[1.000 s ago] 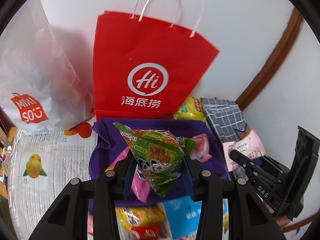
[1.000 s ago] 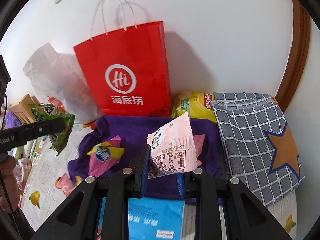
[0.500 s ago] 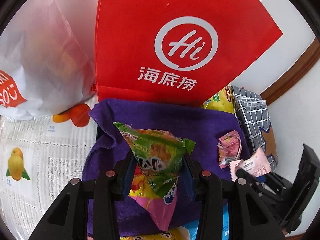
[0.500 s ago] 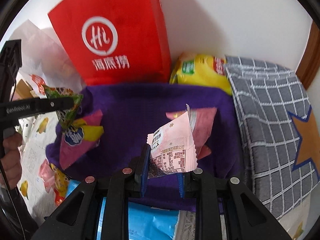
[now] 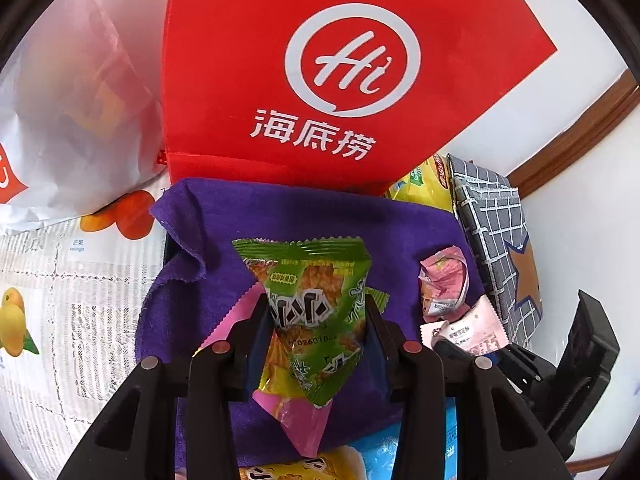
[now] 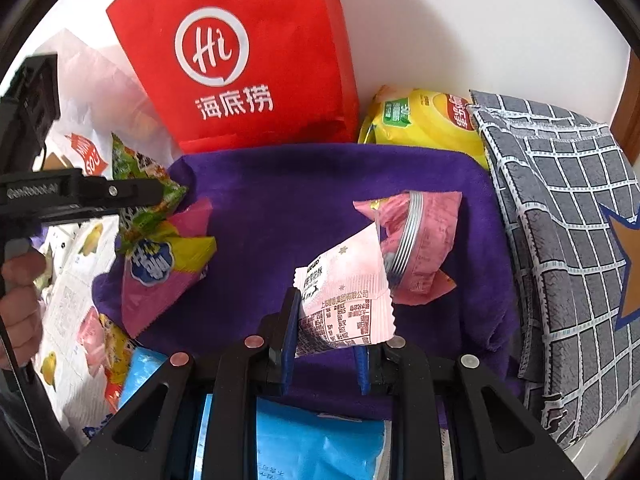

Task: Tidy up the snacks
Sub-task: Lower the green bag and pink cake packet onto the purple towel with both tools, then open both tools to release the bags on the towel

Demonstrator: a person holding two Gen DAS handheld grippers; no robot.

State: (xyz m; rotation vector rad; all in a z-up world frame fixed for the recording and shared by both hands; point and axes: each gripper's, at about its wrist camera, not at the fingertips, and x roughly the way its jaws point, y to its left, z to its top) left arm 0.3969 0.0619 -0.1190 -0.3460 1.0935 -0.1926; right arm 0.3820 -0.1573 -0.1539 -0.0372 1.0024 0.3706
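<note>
Over the purple cloth (image 5: pixel 288 224), the left claw (image 5: pixel 316 320) pinches a green snack packet (image 5: pixel 308 280), held just above a pink and yellow packet (image 6: pixel 160 272) at the cloth's left edge. The right claw (image 6: pixel 328 332) pinches a pale pink packet (image 6: pixel 344 304) near a crumpled pink wrapper (image 6: pixel 424 240) lying on the cloth. A red paper bag (image 6: pixel 248 60) stands at the far side.
</note>
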